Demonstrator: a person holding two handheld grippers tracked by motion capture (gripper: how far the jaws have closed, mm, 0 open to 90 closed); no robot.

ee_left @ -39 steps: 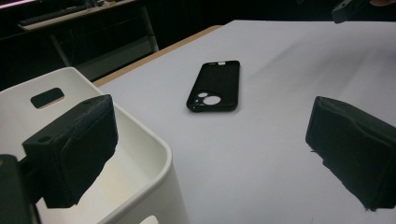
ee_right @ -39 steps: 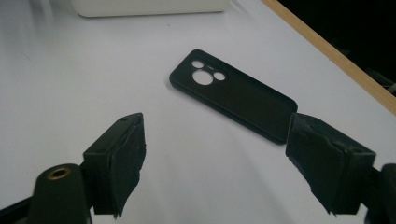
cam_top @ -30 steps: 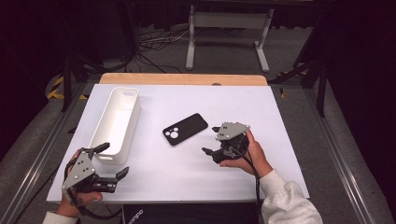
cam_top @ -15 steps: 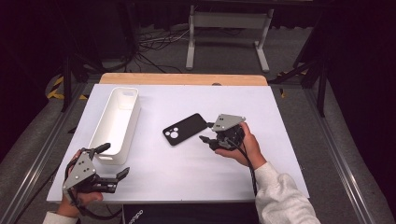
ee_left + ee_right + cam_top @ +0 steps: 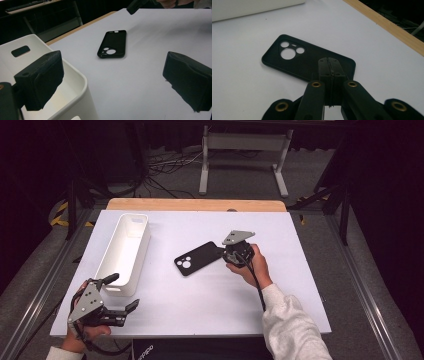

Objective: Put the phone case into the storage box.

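A black phone case [image 5: 197,259] lies flat, camera holes up, in the middle of the white table [image 5: 200,315]. My right gripper [image 5: 223,253] has its tips at the case's right end. In the right gripper view its pads [image 5: 329,63] meet over the case [image 5: 292,58]; the jaws have just been closing and nothing shows between them. My left gripper [image 5: 123,291] rests at the table's near left corner, jaws wide apart and empty. The left gripper view has its open pads [image 5: 40,80] framing the case [image 5: 112,43], with the right gripper [image 5: 135,6] beyond it.
A long white bin [image 5: 125,250] stands along the table's left side, its near rim [image 5: 75,82] right by the left gripper's pad. A wooden strip [image 5: 195,205] edges the table's far side. A metal stand [image 5: 245,150] and cables lie on the floor behind.
The right hand has moved left and away from me to the case's end, and its jaws have gone from apart to together. The left hand has kept still.
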